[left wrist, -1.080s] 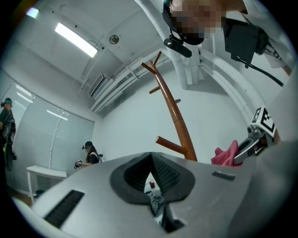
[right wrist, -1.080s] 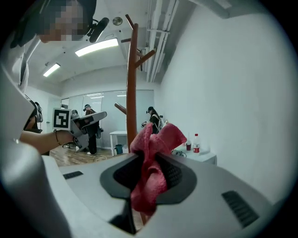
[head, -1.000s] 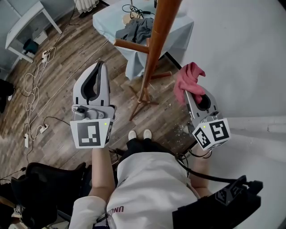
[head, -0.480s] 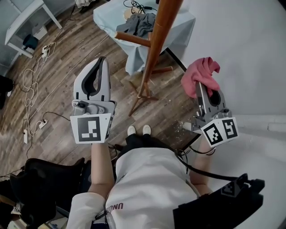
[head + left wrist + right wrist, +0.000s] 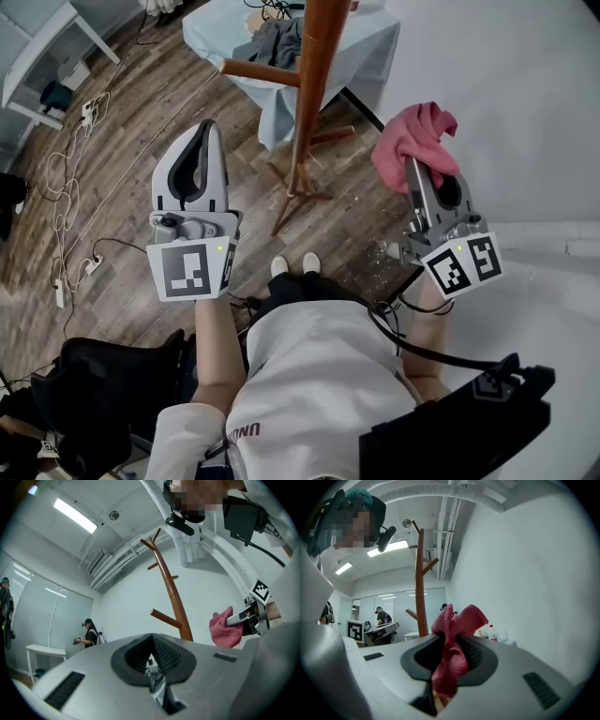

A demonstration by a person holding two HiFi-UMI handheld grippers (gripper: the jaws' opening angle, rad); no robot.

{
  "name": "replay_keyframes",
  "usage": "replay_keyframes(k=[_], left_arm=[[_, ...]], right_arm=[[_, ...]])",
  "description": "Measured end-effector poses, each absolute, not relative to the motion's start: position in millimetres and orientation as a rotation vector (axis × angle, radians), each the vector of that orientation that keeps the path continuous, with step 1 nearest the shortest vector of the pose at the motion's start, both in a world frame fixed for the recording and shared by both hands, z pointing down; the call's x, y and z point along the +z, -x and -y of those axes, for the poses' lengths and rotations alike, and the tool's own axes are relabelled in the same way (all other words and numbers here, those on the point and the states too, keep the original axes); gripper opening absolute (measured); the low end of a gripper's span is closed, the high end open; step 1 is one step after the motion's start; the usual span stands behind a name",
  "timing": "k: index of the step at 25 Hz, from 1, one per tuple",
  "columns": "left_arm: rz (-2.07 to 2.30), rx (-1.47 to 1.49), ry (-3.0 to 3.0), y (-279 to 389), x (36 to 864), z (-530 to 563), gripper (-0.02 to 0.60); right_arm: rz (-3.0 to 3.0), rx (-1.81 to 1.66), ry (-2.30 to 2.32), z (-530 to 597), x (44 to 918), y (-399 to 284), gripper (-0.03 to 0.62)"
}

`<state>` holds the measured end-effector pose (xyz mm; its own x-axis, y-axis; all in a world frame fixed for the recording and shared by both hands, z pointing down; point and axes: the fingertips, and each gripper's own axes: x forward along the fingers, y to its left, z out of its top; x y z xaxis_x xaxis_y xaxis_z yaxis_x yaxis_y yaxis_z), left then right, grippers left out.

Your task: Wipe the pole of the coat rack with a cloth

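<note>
- Your right gripper [image 5: 411,171] is clenched on the pink cloth [image 5: 415,141]. In the right gripper view the fabric [image 5: 452,653] is pinched between both pads and bunches out past the tips.
- The cloth sits at about 2 o'clock in the head view, in front of the white wall [image 5: 525,112]. It's near the pole [image 5: 307,103] but not touching it (there's a clear strip of floor between them).
- The coat rack [image 5: 298,192] is dead ahead at 12 o'clock. It's brown wood, with a peg [image 5: 258,72] sticking out toward 9 o'clock and its feet spread on the plank floor [image 5: 141,122] just beyond your shoes [image 5: 295,265].
- Your left gripper [image 5: 204,136] is up at roughly 10 o'clock, well apart from the pole. The left gripper view shows its jaws closed tip to tip with nothing held between them.
- Behind the rack at 11 o'clock is a table [image 5: 272,103] under a pale blue cover, with a grey garment [image 5: 272,42] heaped on it.
- Cables [image 5: 70,178] trail across the floor at 9 o'clock.
</note>
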<state>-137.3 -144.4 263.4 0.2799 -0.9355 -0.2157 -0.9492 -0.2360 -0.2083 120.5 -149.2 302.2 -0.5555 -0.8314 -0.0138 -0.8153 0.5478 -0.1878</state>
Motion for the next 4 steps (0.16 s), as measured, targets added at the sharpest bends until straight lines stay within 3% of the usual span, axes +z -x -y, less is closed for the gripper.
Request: replay_keyframes(k=[4], left_arm=[[-1.719,0.067,2.263,135.5,265.1,143.4,0.012]], right_arm=[[-2.662,-0.258,1.417,148.4,302.4,-120.8,0.091]])
